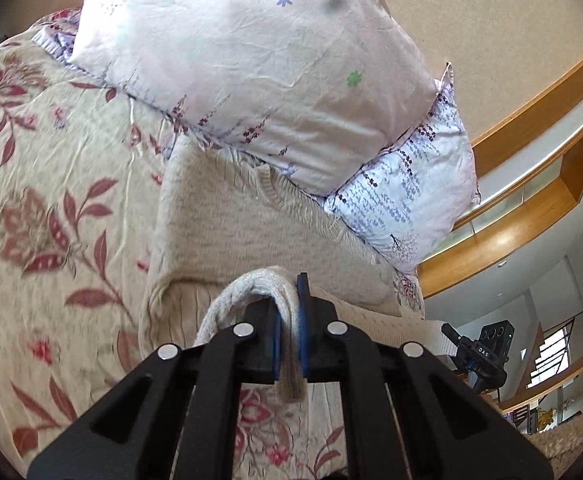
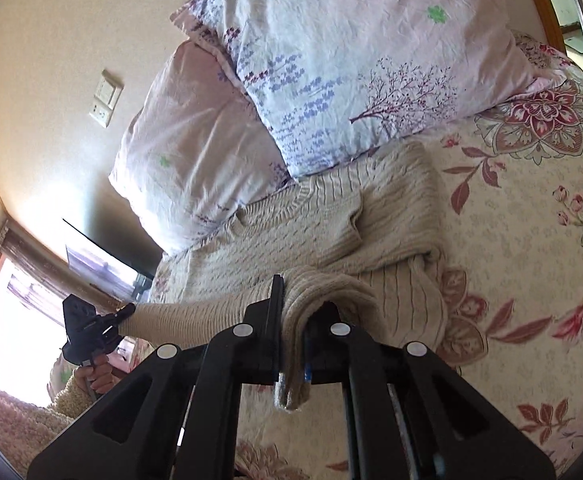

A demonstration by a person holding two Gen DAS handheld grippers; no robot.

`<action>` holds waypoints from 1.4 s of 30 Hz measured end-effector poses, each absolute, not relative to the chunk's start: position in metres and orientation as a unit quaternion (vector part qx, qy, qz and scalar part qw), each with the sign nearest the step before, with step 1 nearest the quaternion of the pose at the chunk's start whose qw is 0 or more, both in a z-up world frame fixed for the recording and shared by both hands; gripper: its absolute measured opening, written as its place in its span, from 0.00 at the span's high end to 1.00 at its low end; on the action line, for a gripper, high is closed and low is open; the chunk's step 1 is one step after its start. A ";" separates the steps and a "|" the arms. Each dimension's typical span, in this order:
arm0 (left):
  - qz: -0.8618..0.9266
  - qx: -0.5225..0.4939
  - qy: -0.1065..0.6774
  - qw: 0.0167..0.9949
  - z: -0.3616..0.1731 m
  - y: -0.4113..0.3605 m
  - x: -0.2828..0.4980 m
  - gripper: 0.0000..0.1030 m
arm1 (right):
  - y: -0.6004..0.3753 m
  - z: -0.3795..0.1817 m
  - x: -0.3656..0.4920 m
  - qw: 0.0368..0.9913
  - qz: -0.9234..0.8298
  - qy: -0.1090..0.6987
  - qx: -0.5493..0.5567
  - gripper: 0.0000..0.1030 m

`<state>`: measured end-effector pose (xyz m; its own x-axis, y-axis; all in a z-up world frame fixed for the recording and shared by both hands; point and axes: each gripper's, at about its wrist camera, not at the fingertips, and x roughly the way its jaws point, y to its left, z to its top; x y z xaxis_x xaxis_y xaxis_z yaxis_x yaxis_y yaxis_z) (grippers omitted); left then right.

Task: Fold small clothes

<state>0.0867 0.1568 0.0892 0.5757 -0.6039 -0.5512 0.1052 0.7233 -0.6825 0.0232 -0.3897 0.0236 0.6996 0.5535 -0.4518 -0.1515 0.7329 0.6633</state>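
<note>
A cream knitted sweater point(image 1: 231, 220) lies on the flowered bedspread, its collar against the pillows. My left gripper point(image 1: 288, 320) is shut on a folded edge of the sweater, lifted a little off the bed. In the right wrist view the sweater point(image 2: 331, 220) lies the same way, with its sides folded in. My right gripper point(image 2: 293, 320) is shut on the other part of that lifted edge. The left gripper also shows in the right wrist view point(image 2: 125, 314), holding the stretched edge. The right gripper shows small in the left wrist view point(image 1: 447, 330).
Two pale flowered pillows point(image 1: 251, 60) lean at the head of the bed, touching the sweater's collar. The flowered bedspread point(image 1: 51, 200) spreads to the left. A wooden shelf point(image 1: 531, 200) is on the wall. A wall switch point(image 2: 105, 98) and a window point(image 2: 11, 320) show on the right wrist view's left.
</note>
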 end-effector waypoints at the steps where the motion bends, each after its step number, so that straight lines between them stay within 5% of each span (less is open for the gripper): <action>1: -0.210 -0.304 0.409 0.835 0.089 0.157 0.092 0.94 | -0.391 0.023 0.027 0.872 0.199 0.326 0.307 0.92; 11: -0.171 -0.342 0.410 0.828 0.068 0.163 0.155 0.94 | -0.391 0.016 0.086 0.883 0.159 0.300 0.325 0.92; 33: -0.105 -0.444 0.466 0.758 0.003 0.162 0.229 0.91 | -0.408 -0.043 0.171 0.811 0.087 0.384 0.434 0.91; 37: -0.108 -0.475 0.456 0.745 0.005 0.164 0.235 0.63 | -0.417 -0.045 0.180 0.779 0.095 0.372 0.496 0.51; 42: -0.110 -0.449 0.457 0.760 0.014 0.157 0.242 0.54 | -0.416 -0.039 0.186 0.789 0.091 0.367 0.485 0.48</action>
<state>0.2422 0.1573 0.0144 0.5574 -0.5773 -0.5967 -0.2443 0.5728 -0.7824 0.1856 -0.4163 -0.0388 0.7144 0.4992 -0.4904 0.2122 0.5134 0.8315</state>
